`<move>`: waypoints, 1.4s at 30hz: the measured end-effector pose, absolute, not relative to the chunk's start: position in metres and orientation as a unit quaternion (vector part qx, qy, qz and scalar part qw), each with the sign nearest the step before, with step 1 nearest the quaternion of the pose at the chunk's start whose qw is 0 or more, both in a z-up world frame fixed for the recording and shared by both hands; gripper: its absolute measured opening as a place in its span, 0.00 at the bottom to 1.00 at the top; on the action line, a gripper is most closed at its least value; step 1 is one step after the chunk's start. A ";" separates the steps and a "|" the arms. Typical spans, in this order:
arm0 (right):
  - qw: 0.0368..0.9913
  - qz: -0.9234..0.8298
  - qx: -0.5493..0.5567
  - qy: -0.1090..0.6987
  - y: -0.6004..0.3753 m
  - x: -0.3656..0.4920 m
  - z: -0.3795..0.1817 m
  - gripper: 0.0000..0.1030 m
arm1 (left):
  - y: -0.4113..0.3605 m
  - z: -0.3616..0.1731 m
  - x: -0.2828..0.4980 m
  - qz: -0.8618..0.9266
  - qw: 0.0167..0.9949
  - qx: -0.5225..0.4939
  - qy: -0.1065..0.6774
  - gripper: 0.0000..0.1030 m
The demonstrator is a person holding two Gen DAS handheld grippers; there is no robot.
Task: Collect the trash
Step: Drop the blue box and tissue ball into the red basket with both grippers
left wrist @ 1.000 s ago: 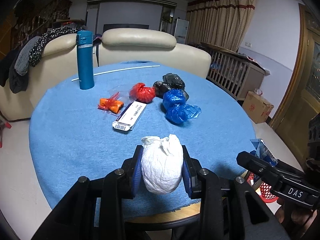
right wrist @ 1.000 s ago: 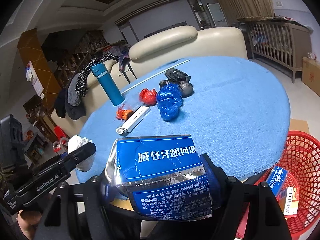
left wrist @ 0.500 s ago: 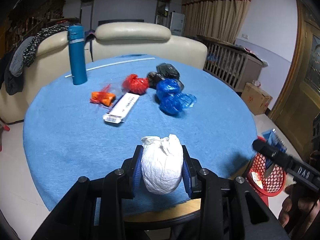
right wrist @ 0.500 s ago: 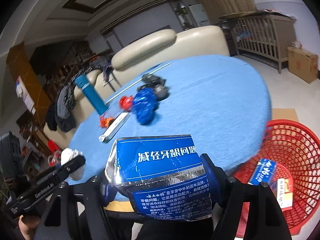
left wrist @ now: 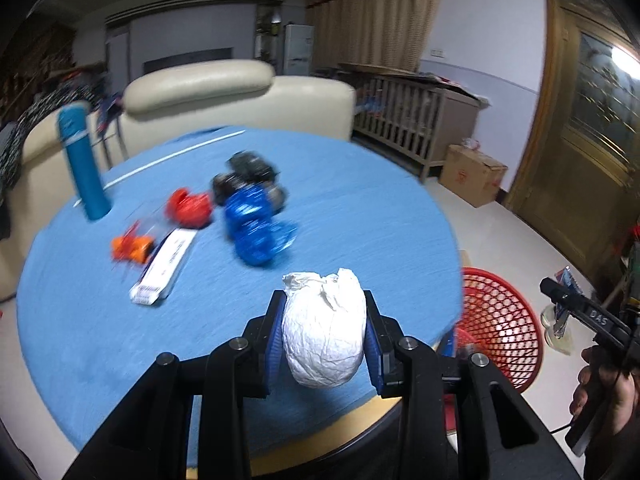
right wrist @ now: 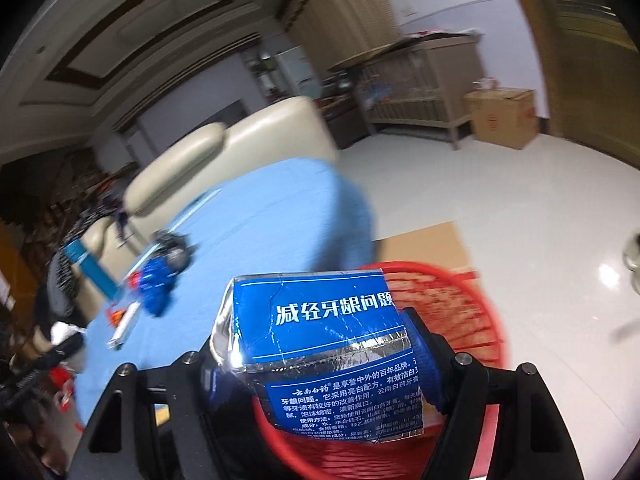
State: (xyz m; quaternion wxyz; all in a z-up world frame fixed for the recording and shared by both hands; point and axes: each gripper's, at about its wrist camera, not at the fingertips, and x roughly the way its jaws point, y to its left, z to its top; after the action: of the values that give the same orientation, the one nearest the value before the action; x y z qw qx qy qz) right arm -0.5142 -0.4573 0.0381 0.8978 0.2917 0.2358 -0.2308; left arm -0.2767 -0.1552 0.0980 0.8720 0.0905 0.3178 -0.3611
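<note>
2 downward-tilted wrist views, shared blue table (left wrist: pixel 360 216) and red basket (right wrist: pixel 472 304)

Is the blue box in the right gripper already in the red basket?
Not yet. The blue box is clamped in the right gripper, above the red basket.

In the left wrist view the table (left wrist: pixel 360 216) fills the middle of the frame, with the sofa (left wrist: pixel 240 92) behind it. On the table, at upper left, stands the flask (left wrist: pixel 82 164); right of it lie 5 bundles and, below them, a flat box (left wrist: pixel 164 268). The paper wad (left wrist: pixel 324 328) sits between the left gripper's (left wrist: pixel 324 344) fingers at lower centre. The basket (left wrist: pixel 504 332) stands on the floor at lower right.
</note>
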 end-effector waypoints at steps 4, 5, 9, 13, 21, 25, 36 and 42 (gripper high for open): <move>0.884 -0.262 0.303 0.243 -0.483 -0.537 0.027 0.74 | -0.182 0.106 -0.288 -0.390 0.860 0.100 0.312 0.36; 0.881 -0.267 0.304 0.245 -0.487 -0.541 0.024 0.74 | -0.190 0.108 -0.292 -0.399 0.857 0.104 0.310 0.36; 0.878 -0.261 0.310 0.254 -0.493 -0.540 0.018 0.74 | -0.220 0.110 -0.308 -0.427 0.842 0.123 0.305 0.36; 0.884 -0.241 0.297 0.269 -0.489 -0.527 0.012 0.74 | -0.248 0.106 -0.323 -0.453 0.825 0.142 0.307 0.36; 0.856 -0.263 0.332 0.296 -0.498 -0.526 -0.014 0.79 | -0.287 0.094 -0.343 -0.479 0.798 0.174 0.323 0.36; 0.853 -0.273 0.359 0.262 -0.511 -0.546 -0.009 0.80 | -0.309 0.086 -0.353 -0.491 0.781 0.197 0.332 0.37; 0.842 -0.284 0.403 0.220 -0.528 -0.567 -0.004 0.80 | -0.349 0.067 -0.365 -0.508 0.751 0.224 0.359 0.38; 0.842 -0.278 0.408 0.218 -0.526 -0.568 -0.005 0.80 | -0.359 0.061 -0.364 -0.510 0.739 0.229 0.377 0.73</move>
State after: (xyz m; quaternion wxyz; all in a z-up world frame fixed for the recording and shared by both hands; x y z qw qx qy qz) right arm -0.5685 -0.5260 -0.0051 0.8421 0.4075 0.2176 -0.2783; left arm -0.3637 -0.3591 0.0612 0.7386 0.2295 0.3766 -0.5099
